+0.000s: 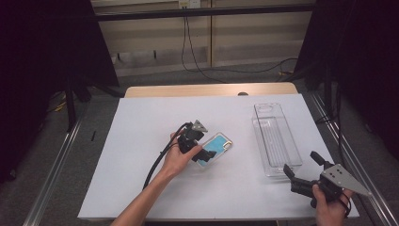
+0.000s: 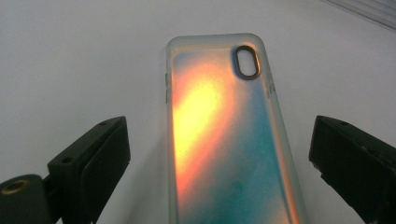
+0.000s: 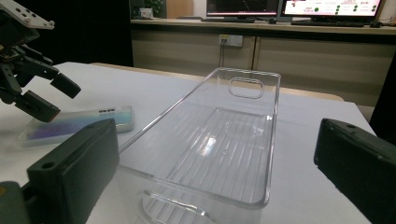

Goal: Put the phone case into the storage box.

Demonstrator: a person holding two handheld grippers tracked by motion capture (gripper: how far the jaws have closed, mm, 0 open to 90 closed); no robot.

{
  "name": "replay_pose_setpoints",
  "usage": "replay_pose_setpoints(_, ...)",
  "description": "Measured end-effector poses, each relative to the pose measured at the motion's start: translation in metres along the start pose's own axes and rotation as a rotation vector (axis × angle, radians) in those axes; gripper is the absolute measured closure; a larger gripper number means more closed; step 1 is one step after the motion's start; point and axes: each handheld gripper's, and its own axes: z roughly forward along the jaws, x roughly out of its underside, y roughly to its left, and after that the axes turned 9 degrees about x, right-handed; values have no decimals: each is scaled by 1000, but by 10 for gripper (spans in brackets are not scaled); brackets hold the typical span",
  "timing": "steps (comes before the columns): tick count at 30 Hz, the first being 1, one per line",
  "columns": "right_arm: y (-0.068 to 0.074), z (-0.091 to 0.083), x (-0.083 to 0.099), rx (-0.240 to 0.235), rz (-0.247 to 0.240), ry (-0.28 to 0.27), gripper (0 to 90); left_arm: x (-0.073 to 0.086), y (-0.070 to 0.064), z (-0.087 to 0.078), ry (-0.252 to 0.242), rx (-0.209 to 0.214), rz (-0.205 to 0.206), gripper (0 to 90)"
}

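Phone case (image 2: 229, 140) was frosted clear, teal with an orange-yellow sheen at 10 o'clock. Ribbed tray (image 1: 275, 141) was clear, table (image 1: 141, 141) white; gripper jaws were black.

phone case (image 2: 233, 140) bottom cut off, clear tray (image 3: 219, 140) near end cut off

Open table (image 1: 141, 141) around phone case (image 1: 215, 148); clear tray (image 1: 276, 141) well right.

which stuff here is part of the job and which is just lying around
In the job:
- phone case, between the open left gripper jaws
- clear plastic tray, faced by the open right gripper

Lying about:
- monitors on the far counter
- wall socket
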Motion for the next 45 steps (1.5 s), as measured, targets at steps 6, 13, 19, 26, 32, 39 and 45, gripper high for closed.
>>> replay_pose_setpoints(6,0,0,0,-1,1,2,0,-11,3,7,52,15,-4,58)
replay_pose_setpoints(13,0,0,0,2,2,1,0,-16,3,19,118,5,7,58)
replay_pose_setpoints(19,0,0,0,1,2,4,0,-14,7,23,140,11,-6,66)
replay_pose_setpoints(26,1,1,1,2,-1,8,0,-14,6,25,149,-2,-10,59)
replay_pose_setpoints(32,1,1,1,1,-2,8,0,-15,-2,28,173,7,4,66)
replay_pose_setpoints(39,1,1,1,0,-2,7,0,-17,-3,36,207,-17,22,92)
replay_pose_setpoints(45,1,0,1,-1,-2,7,0,-14,-4,35,192,-27,19,95)
